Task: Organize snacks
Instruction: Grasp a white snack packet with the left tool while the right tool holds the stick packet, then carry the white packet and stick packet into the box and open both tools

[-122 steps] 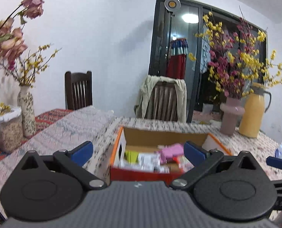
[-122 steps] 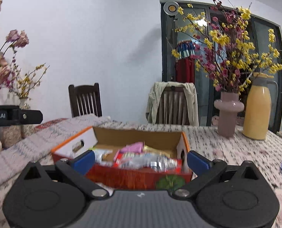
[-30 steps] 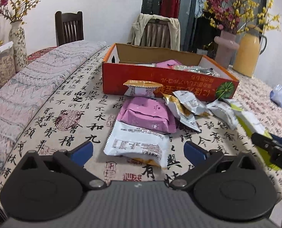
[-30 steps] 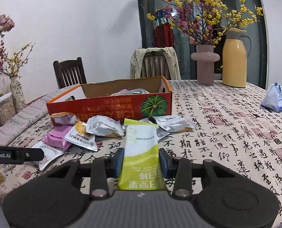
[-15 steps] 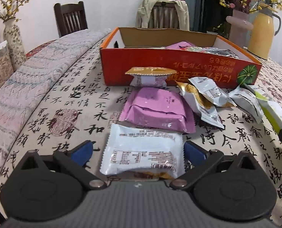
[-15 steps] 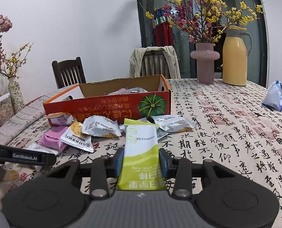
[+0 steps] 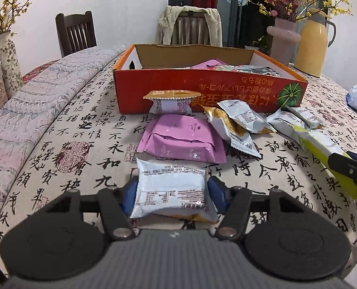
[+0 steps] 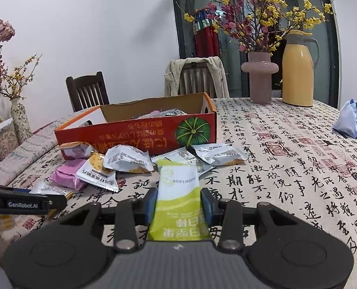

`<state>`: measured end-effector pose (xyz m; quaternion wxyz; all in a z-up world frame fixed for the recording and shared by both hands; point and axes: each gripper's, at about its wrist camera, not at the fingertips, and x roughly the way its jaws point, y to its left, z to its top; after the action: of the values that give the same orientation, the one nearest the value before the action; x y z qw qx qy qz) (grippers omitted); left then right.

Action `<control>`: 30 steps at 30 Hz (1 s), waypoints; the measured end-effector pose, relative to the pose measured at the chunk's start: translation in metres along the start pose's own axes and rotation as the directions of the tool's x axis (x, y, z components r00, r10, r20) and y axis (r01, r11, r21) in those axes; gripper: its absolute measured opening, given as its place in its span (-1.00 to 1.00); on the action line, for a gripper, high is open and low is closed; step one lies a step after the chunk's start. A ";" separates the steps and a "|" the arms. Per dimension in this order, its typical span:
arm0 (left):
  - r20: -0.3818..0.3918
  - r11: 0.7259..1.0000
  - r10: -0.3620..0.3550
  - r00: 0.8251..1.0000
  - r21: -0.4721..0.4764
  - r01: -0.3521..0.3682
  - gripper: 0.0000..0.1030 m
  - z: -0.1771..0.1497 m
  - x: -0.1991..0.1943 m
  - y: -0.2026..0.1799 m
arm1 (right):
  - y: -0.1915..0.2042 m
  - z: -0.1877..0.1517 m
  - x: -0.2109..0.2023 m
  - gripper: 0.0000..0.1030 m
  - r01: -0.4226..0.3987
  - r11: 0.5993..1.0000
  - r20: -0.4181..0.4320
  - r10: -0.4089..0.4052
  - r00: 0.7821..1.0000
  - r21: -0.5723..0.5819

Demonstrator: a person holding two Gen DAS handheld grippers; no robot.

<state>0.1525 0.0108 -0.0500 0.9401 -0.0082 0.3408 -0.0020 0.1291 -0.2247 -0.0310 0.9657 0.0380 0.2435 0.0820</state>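
Observation:
My left gripper (image 7: 171, 195) is shut on a white snack packet (image 7: 171, 187) lying on the tablecloth, and it also shows in the right wrist view (image 8: 22, 203). My right gripper (image 8: 178, 203) is shut on a green-and-white snack packet (image 8: 179, 200), held above the table; that packet also shows in the left wrist view (image 7: 323, 144). An open orange cardboard box (image 7: 202, 91) with several snacks inside stands behind, also in the right wrist view (image 8: 140, 132). A purple packet (image 7: 181, 139) and several silver packets (image 7: 236, 120) lie loose in front of it.
A pink vase with flowers (image 8: 260, 79) and a yellow thermos jug (image 8: 297, 69) stand at the far right. A blue-white bag (image 8: 350, 119) lies at the right. A folded cloth (image 7: 34, 110) covers the left side. Chairs (image 7: 76, 33) stand behind the table.
My left gripper has come down onto the table and closed on the white packet, having been open half a second ago. My right gripper still holds the green packet, almost unmoved.

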 end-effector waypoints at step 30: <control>0.168 1.000 -0.029 0.985 0.009 0.027 0.19 0.030 -0.041 -0.007 | 0.009 0.020 -0.011 -0.27 -0.002 0.999 0.081 0.005 0.997 -0.034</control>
<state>0.1397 0.0045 -0.0007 0.9654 -0.0100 0.2600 -0.0156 0.1277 -0.2181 -0.0071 0.9751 0.0254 0.2027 0.0862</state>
